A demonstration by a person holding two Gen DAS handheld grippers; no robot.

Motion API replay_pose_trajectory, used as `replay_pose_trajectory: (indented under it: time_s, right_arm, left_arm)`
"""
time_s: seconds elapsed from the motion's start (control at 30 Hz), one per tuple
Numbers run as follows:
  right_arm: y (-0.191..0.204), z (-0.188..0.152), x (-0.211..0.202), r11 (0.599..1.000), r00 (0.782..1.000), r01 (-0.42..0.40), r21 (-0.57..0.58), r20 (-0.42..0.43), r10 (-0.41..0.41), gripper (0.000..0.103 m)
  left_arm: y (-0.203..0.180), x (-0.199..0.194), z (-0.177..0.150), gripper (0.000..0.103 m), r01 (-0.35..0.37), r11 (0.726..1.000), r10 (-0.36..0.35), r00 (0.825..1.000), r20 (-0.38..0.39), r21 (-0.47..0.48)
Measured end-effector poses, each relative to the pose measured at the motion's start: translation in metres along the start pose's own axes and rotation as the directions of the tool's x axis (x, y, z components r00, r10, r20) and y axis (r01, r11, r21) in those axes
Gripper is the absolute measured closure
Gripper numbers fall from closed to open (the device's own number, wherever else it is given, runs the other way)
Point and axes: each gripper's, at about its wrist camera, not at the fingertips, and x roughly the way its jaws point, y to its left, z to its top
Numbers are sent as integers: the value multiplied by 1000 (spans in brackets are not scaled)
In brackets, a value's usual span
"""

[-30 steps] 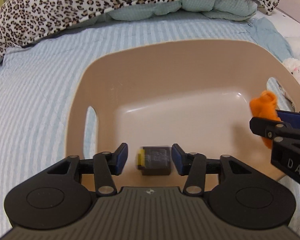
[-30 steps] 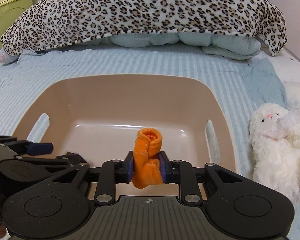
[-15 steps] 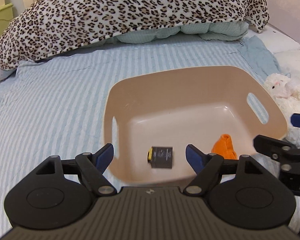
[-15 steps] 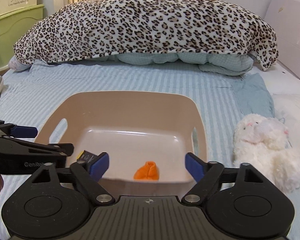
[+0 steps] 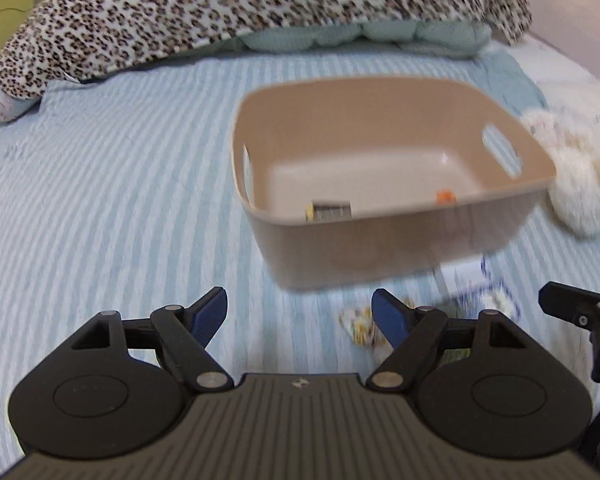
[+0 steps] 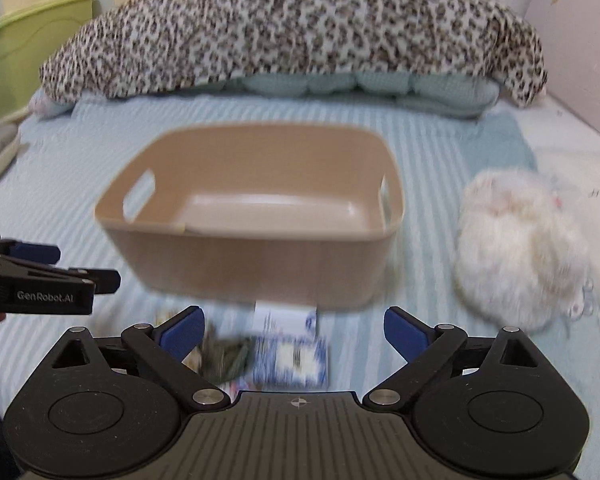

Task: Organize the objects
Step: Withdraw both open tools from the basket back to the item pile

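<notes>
Left gripper (image 5: 298, 312) and right gripper (image 6: 294, 330), both spread wide and empty, the right's jaws just opening, before the tan bin (image 5: 400, 248); dark box (image 5: 330, 211) and orange cloth (image 5: 445, 197) inside.

Ahead of both sets of jaws the tan bin (image 6: 256, 264) blocks the way, its near wall facing them. Between the right gripper's (image 6: 294, 332) spread jaws lie a blue-and-white packet (image 6: 290, 356) and a dark crumpled thing, blurred, perhaps a wrapper (image 6: 224, 356). Just outside its right jaw sits a white plush toy (image 6: 520, 248). Between the left gripper's (image 5: 298, 314) jaws is bare striped sheet (image 5: 100, 200), open to their left too; a small patterned scrap (image 5: 358, 322) lies at its right jaw.
</notes>
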Motion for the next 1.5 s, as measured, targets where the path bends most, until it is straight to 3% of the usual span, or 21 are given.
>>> replay_pose_trajectory:
  time_s: [0.43,0.73,0.87,1.0,1.5]
  right_arm:
    - [9,-57,26,1000,991,-8,26,-131,12,5]
    - [10,-68,37,997,990,-9,76,-139,19,5]
    - [19,-68,38,998,995,-2,59,-101,8,5]
    - [24,-66,47,997,993,-30,69,-116,38,5]
    - [9,-74,63,992,987,-2,128,-159,22,5]
  left_arm:
    - [-3,23,-59,23,1,998,8,991,-130,69]
    - [5,35,-74,23,11,996,5,985,-171,92]
    - [5,40,-78,23,37,995,-21,985,-171,91]
    - [4,42,-77,23,74,993,-59,986,-158,89]
    - [-25,56,-76,23,143,964,-138,990,-40,226]
